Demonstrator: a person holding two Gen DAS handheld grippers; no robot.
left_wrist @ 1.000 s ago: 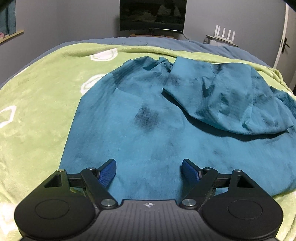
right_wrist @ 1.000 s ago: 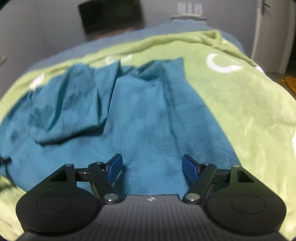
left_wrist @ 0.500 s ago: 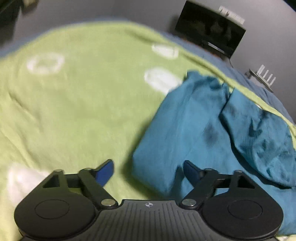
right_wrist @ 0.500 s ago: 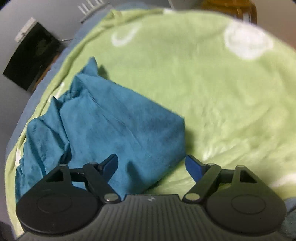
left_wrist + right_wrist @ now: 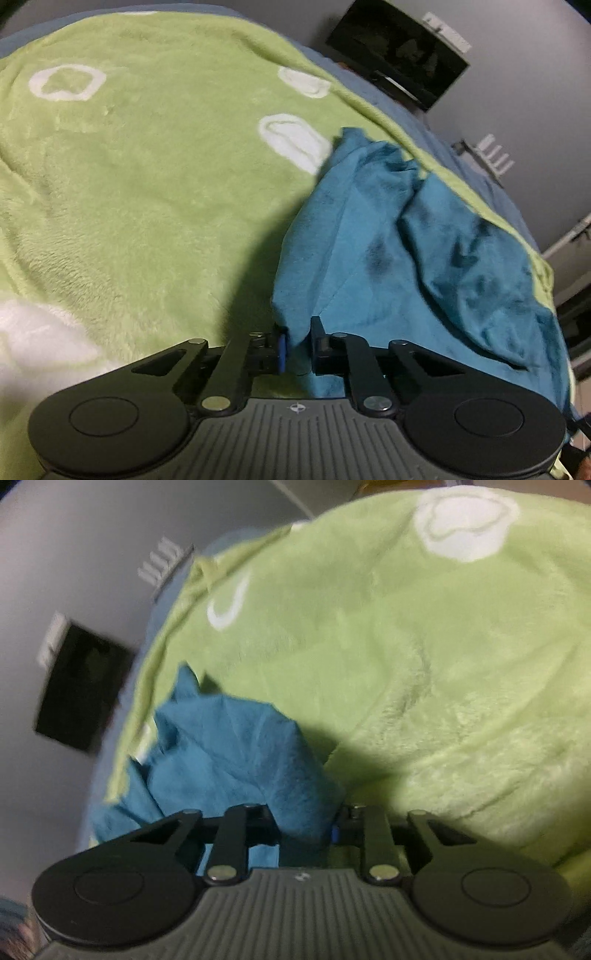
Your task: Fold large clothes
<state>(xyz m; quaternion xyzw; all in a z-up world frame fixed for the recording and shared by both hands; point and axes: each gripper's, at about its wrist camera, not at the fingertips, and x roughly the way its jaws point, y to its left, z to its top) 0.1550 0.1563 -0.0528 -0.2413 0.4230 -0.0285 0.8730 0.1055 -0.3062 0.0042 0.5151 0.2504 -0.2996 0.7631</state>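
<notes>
A teal garment lies crumpled on a green fleece blanket, one part folded over the rest. In the left wrist view my left gripper is at the garment's near left corner. Its jaws are closing and the pads pinch the cloth's edge. In the right wrist view the garment bunches up from my right gripper. That gripper's jaws are closing too, with a thick fold of the near right corner pressed between them. The blanket spreads to the right.
The blanket has white ring patterns and covers a bed with a blue sheet at the far edge. A dark screen and a white router stand by the grey wall behind. Both the screen and router also show at the right wrist view's left.
Both grippers moved out from the garment's near hem to its corners, rolled, and closed from wide open onto the cloth. The cloth now bunches up at each gripper.
</notes>
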